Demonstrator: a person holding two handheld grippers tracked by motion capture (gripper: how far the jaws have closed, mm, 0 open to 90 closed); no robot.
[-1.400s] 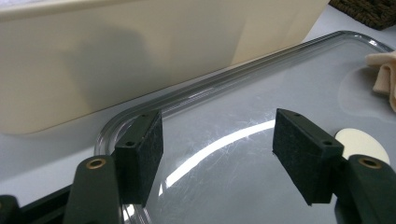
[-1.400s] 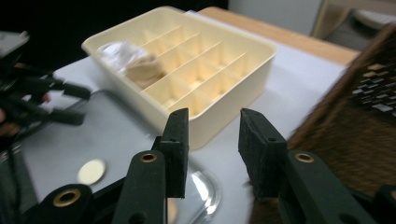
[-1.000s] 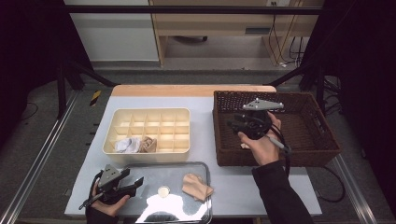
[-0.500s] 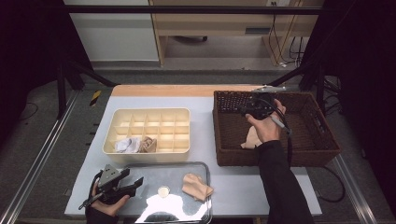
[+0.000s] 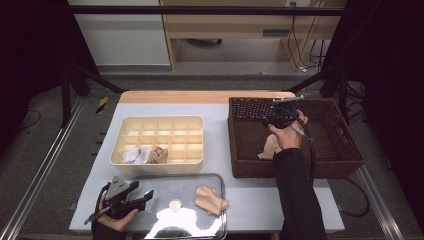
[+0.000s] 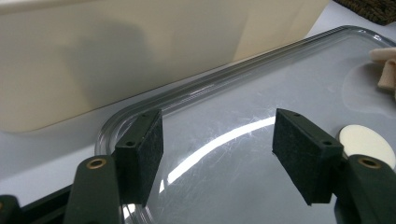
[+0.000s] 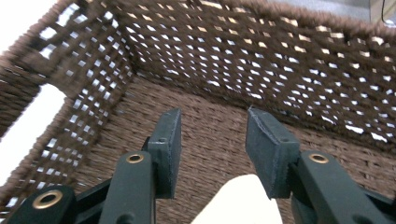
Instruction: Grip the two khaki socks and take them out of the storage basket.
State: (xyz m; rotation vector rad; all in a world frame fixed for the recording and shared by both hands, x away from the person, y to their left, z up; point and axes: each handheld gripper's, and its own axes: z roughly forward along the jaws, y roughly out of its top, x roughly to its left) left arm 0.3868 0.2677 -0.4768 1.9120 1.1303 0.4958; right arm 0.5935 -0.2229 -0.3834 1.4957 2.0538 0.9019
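1. Nearest the person, the left tongs (image 5: pixel 142 196) rest at the near left corner of the white counter (image 5: pixel 220 107), jaws apart with nothing between them, aimed over the rim of the clear, round-cornered plastic tray (image 6: pixel 201 88). On that tray lie a small pale round disc (image 5: pixel 175 204) and a folded beige cloth piece (image 5: pixel 210 199).
2. Just beyond stands the cream plastic divided organiser box (image 5: pixel 192 122), with crumpled white and tan cloth in its near-left compartments.
3. To the right sits the dark brown woven wicker basket (image 5: pixel 350 160). The work in hand is a second pale beige cloth piece (image 5: pixel 270 147) lying on the basket's floor, near its front-left part.
4. The right tongs (image 5: pixel 269 119) hover inside the basket beyond that cloth, toward the far wall; their jaws have just been closing a little yet stand parted on nothing. In the right gripper view the cloth lies below and behind the jaw tips, at the bottom edge.
5. The right hand is far nearer. I judge it must draw back and drop. The cloth's long axis I cannot tell.
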